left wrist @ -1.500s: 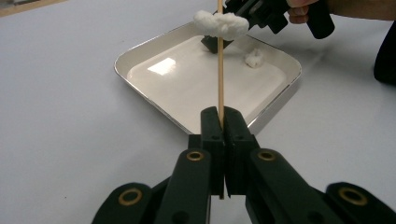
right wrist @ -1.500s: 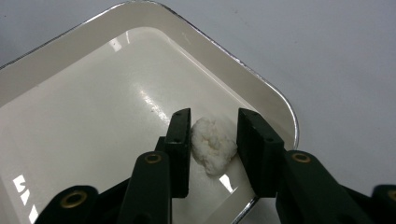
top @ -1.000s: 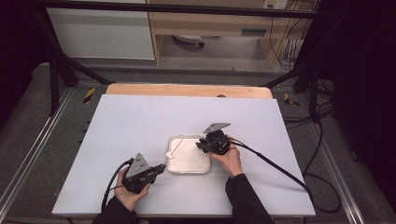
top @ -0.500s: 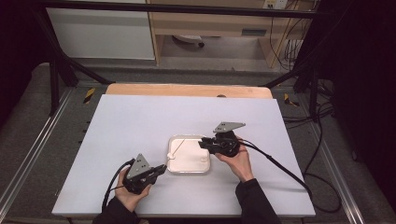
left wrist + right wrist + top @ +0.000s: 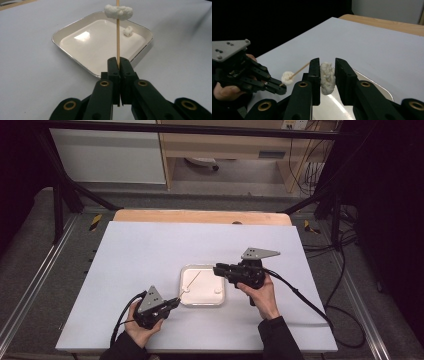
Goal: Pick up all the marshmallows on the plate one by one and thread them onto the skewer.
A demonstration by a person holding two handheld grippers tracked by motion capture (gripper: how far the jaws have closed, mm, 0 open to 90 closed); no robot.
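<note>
— What lay on the white table (image 5: 150, 250)?
— A glossy square tray (image 5: 202, 296) with rounded corners, one white lump (image 5: 217, 291) left in it.
— And the grippers?
— The left gripper (image 5: 118, 62) was pressed together on a thin wooden skewer (image 5: 117, 37), its length running out over the tray, one soft piece (image 5: 118, 11) threaded on. The right gripper (image 5: 327, 75), nearer the free tip, pinched a crumbly white piece (image 5: 327, 78), to the skewer's right.

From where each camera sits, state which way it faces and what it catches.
High view: above the person's side, facing forward and down on the table; both forearms, left tool and right tool.
Left gripper view: on the left tool, facing the tray along its skewer.
Right gripper view: on the right tool, holding a white lump, facing the left tool.
All share the tray.
</note>
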